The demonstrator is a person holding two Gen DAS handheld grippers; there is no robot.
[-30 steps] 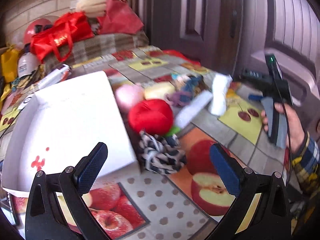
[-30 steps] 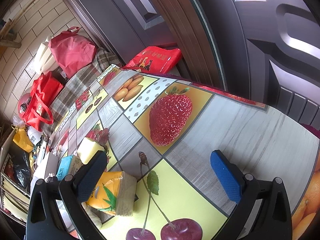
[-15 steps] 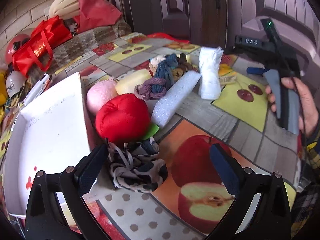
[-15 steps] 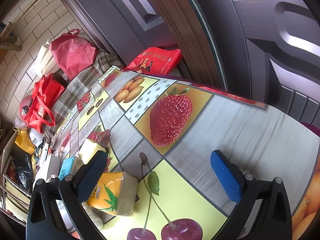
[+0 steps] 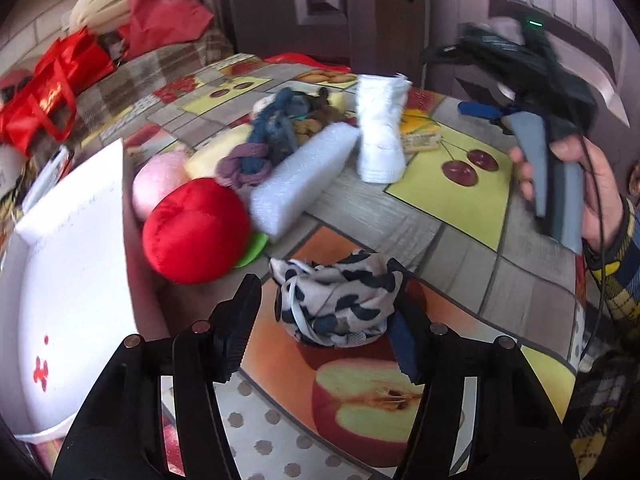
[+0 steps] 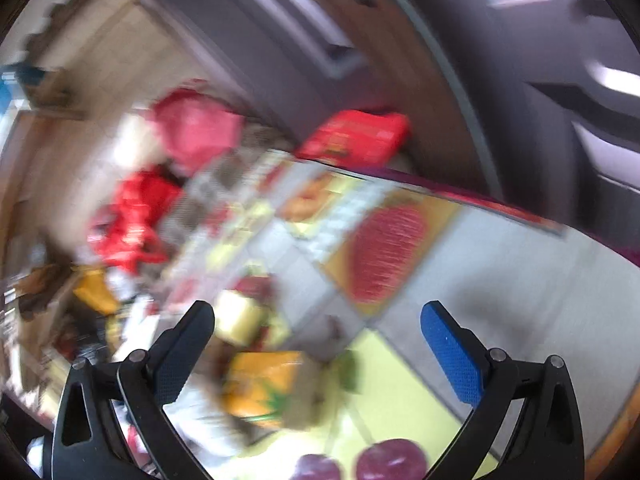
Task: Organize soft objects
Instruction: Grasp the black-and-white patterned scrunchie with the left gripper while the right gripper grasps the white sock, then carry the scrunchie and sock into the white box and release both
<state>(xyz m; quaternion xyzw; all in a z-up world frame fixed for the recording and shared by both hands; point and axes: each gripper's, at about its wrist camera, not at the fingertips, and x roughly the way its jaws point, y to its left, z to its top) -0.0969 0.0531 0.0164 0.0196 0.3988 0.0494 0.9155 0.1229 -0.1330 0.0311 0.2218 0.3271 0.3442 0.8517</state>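
We get two views, each a fisheye set just behind a gripper and looking out along its fingers. Our left wrist view tilts steeply down, close over the fruit-print tablecloth [image 5: 452, 216], facing the dark doors; the right gripper [image 5: 478, 111] shows at its right edge. Our right wrist view sits shallower, looking across the tablecloth [image 6: 500, 280] toward the doors and brick wall, and it is blurred. Both views share the cherry panel [image 5: 468, 168] [image 6: 360, 460] and the red bags [image 5: 52, 88] [image 6: 132, 216] on the far bench.
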